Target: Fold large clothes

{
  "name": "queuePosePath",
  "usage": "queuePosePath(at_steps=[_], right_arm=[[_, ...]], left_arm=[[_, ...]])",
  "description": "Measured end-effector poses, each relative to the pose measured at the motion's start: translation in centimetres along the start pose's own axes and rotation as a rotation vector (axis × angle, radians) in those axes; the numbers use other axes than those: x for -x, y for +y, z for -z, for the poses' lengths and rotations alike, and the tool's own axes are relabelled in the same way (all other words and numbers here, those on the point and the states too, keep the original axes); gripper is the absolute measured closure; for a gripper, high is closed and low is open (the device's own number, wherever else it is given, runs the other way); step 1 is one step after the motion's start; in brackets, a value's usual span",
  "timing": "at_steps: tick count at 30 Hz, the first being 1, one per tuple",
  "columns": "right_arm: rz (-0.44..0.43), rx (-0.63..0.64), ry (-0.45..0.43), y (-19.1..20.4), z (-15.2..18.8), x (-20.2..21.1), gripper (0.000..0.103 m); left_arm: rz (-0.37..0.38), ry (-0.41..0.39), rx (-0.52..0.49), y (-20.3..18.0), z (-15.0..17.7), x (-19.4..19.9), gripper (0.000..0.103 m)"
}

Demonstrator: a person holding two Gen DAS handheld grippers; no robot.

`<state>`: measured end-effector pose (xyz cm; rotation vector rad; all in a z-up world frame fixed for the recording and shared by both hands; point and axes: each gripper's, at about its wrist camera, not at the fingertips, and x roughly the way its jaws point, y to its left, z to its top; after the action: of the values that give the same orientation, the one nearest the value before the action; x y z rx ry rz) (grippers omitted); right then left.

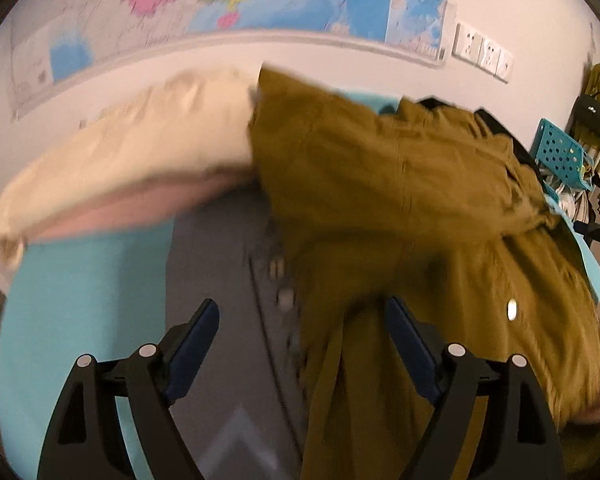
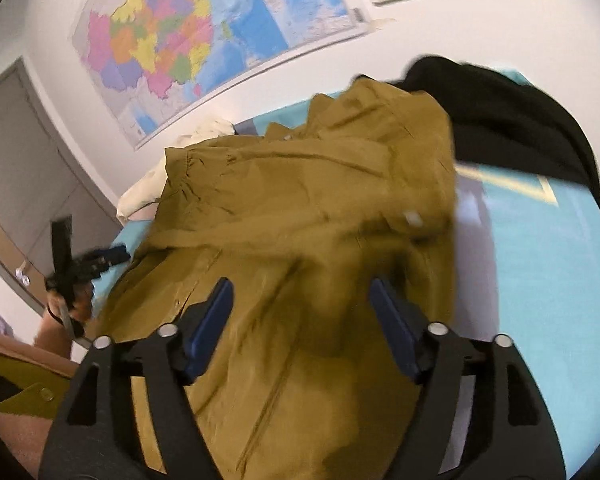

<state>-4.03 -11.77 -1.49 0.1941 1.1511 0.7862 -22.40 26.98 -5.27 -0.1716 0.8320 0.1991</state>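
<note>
1. Nearest, the left gripper [image 1: 300,344] has its jaws spread wide, gripping nothing – the jacket's edge lies below, toward its 3 o'clock finger.
2. The right gripper [image 2: 302,326] is also wide apart and empty, poised over the cloth.
3. The mustard jacket [image 2: 300,200] lies crumpled on a turquoise bed [image 2: 540,280] (images blurred).
4. At 10 o'clock, a cream pillow [image 1: 132,152].
5. Farthest – a colourful wall map [image 2: 172,48].
</note>
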Motion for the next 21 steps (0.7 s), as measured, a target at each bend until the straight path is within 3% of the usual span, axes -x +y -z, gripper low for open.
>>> queuePosePath(at_steps=[5, 11, 17, 21], right_arm=[[0.036, -0.1, 0.017, -1.4, 3.7, 2.6, 0.022], [-0.005, -0.148, 0.061, -1.9, 7.4, 3.5, 0.021], [-0.077, -0.108, 0.08, -0.1, 8.6, 2.7, 0.02], [-0.196, -0.095, 0.113, 1.0, 9.1, 2.0, 0.022]], left_arm=[[0.089, 0.052, 0.039, 0.6, 3.2, 0.7, 0.02], [0.202, 0.087, 0.036, -0.4, 5.7, 1.8, 0.017], [0.39, 0.109, 0.039, -1.6, 7.2, 2.8, 0.012], [0.503, 0.112, 0.093, -1.2, 7.9, 3.2, 0.012]])
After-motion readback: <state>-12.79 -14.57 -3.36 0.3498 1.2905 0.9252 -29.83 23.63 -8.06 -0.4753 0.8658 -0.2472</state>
